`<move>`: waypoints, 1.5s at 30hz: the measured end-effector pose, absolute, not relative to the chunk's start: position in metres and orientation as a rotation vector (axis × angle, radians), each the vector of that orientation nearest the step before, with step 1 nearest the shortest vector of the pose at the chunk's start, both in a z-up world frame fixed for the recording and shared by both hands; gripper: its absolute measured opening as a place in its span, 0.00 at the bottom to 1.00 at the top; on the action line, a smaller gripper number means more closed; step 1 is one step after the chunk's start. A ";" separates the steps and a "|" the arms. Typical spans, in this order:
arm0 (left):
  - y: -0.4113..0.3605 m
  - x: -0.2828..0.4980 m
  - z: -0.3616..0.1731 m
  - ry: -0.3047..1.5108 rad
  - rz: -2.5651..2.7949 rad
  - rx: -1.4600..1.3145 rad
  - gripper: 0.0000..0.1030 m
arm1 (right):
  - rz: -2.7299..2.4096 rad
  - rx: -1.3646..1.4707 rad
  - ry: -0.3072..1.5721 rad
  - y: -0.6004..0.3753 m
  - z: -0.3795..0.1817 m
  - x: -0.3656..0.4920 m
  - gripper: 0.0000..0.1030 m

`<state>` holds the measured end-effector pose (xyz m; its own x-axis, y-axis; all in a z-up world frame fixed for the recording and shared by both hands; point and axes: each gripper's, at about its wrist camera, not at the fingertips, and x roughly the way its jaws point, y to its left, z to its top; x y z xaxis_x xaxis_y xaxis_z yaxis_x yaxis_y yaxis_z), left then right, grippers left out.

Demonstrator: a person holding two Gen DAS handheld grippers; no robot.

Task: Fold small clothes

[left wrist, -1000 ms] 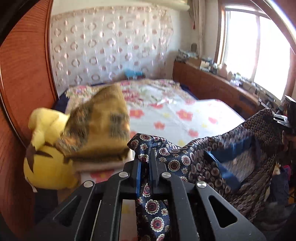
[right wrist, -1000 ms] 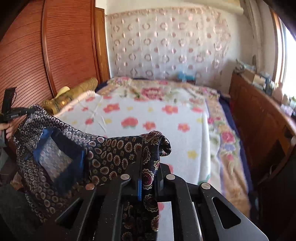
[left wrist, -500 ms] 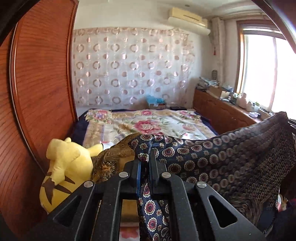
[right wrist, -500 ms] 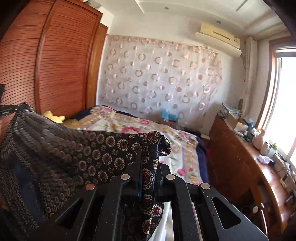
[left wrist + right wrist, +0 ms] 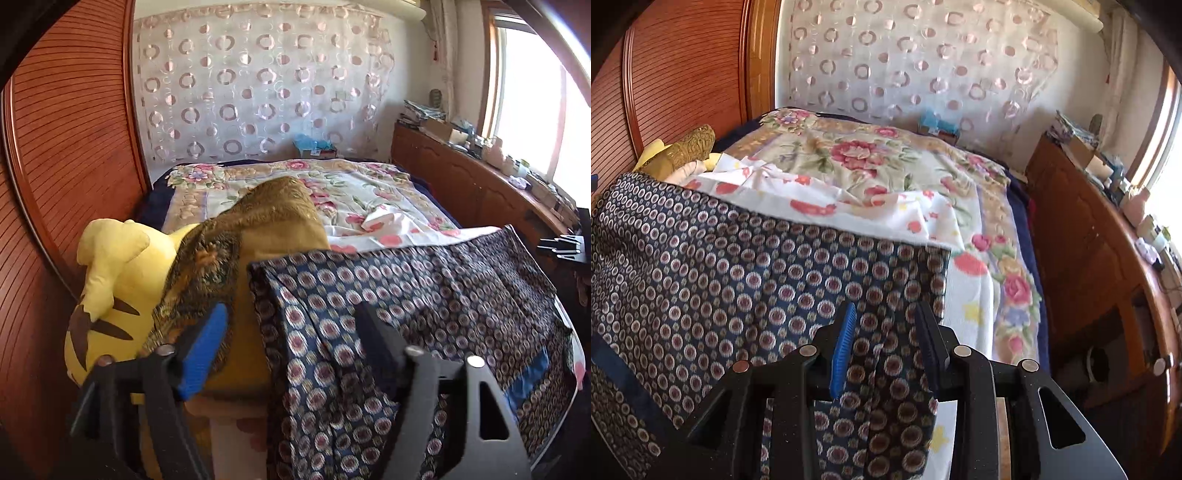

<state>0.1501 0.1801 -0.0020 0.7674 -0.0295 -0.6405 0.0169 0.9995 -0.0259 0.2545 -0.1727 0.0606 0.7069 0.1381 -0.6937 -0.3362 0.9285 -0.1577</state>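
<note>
Now that both hand-held grippers have let go, the patterned garment (image 5: 424,295) lies spread across the near end of the bed (image 5: 982,295), its far edge running straight over the white flowered sheet (image 5: 820,199) and its near part hanging off the bed's edge toward the cameras. Half a second ago each corner was pinched and the cloth was held up in the air; now the left hand-held gripper (image 5: 291,332) stands wide apart, with the garment's left corner lying loose between the blue pad and the dark one, touching neither as far as can be seen. The right hand-held gripper (image 5: 886,332) is also spread, less widely, and a fold of the right edge hangs slack in the gap. Judging from this, the laying-out step is done and the first fold can begin, probably from a fresh grip on an edge. At 10 o'clock from the garment in the left view a brown cushion (image 5: 273,221) leans on a yellow plush toy (image 5: 114,295), just beside the cloth's left corner. At 3 o'clock runs a wooden cabinet (image 5: 1089,240).
</note>
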 end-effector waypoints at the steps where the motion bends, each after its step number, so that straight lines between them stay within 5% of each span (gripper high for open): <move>1: 0.177 0.145 -0.003 0.699 -0.037 -0.019 0.74 | 0.272 -0.273 0.744 -0.174 0.059 0.251 0.34; 26: 0.147 0.097 -0.093 0.887 -0.052 -0.013 0.74 | 0.235 -0.071 0.737 -0.254 0.005 0.194 0.34; 45: 0.139 0.098 -0.094 0.898 -0.052 0.017 0.80 | 0.347 -0.125 0.792 -0.223 -0.018 0.113 0.34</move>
